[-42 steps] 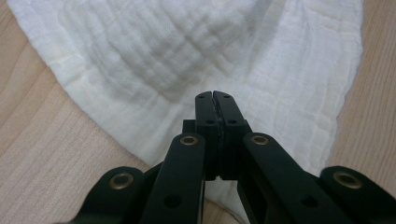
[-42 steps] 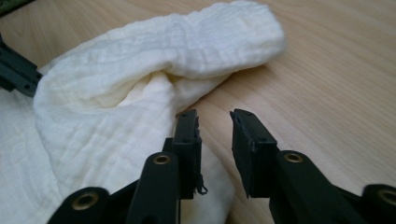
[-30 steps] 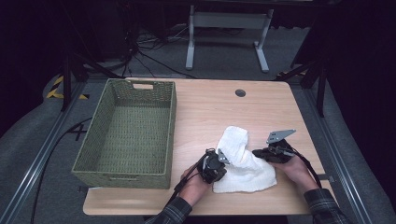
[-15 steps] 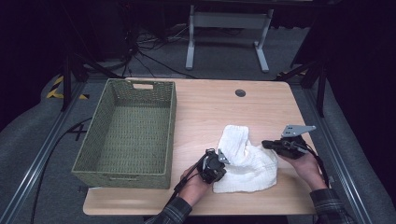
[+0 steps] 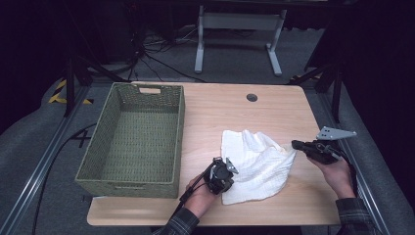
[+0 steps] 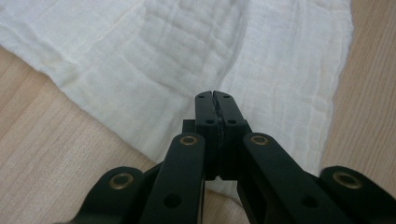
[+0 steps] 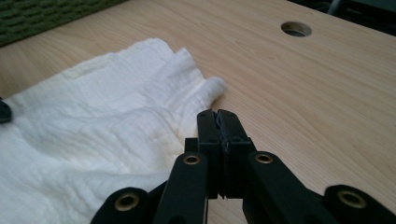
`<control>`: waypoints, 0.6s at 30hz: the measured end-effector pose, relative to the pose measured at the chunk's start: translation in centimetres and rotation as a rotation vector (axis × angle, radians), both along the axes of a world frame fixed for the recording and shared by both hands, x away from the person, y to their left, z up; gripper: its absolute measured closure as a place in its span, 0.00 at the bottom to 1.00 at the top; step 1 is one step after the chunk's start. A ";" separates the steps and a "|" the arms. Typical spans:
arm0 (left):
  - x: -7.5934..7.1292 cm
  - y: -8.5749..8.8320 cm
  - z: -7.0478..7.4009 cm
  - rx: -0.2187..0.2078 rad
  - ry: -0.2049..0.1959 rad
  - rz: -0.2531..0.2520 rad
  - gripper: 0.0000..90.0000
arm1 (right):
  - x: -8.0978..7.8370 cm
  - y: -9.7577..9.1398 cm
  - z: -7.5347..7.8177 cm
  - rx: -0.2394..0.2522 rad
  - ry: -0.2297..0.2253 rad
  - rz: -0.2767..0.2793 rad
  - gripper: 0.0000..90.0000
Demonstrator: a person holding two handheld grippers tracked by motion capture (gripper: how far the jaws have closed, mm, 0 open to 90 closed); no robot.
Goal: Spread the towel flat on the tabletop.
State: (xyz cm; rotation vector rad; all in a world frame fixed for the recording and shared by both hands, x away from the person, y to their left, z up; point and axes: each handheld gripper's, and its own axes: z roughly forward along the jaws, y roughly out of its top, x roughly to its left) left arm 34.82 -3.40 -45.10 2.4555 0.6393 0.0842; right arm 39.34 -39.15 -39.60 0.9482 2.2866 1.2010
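High view: the white cloth [image 5: 254,166] lies rumpled on the tabletop [image 5: 230,107] just right of the green woven basket [image 5: 134,139], the left gripper [image 5: 226,169] with fingers closed on its near-left edge, the right gripper [image 5: 296,145] with fingers pinching its right corner, lifted slightly.

A white cloth [image 5: 254,169] lies on pale wood-grain table [image 5: 235,112] beside a green woven basket [image 5: 134,139].
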 end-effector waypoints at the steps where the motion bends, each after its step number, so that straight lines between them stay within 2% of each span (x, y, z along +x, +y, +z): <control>1: 0.0 0.0 0.0 -0.004 -0.003 0.002 1.00 | -0.2 0.2 0.2 0.007 -0.007 0.010 0.99; 5: 0.0 0.0 0.0 -0.001 0.001 0.000 1.00 | -0.9 1.0 0.5 0.011 -0.017 0.047 0.99; 6: 0.0 0.0 0.0 0.000 0.003 0.000 1.00 | -1.4 1.5 0.4 0.015 -0.008 0.071 0.99; 10: 0.0 0.0 0.0 -0.001 0.005 0.003 1.00 | -2.5 2.2 0.0 -0.003 0.014 0.103 0.99; 14: 0.0 0.0 0.0 -0.003 0.002 0.001 1.00 | -3.3 2.2 -0.5 -0.026 0.033 0.102 0.99; 16: 0.1 0.0 0.0 -0.004 0.003 0.000 1.00 | -4.0 1.6 -0.9 -0.043 0.046 0.088 0.99; 18: 0.0 0.1 0.0 -0.006 0.011 0.010 1.00 | -4.2 1.4 -1.0 -0.035 0.060 0.081 0.98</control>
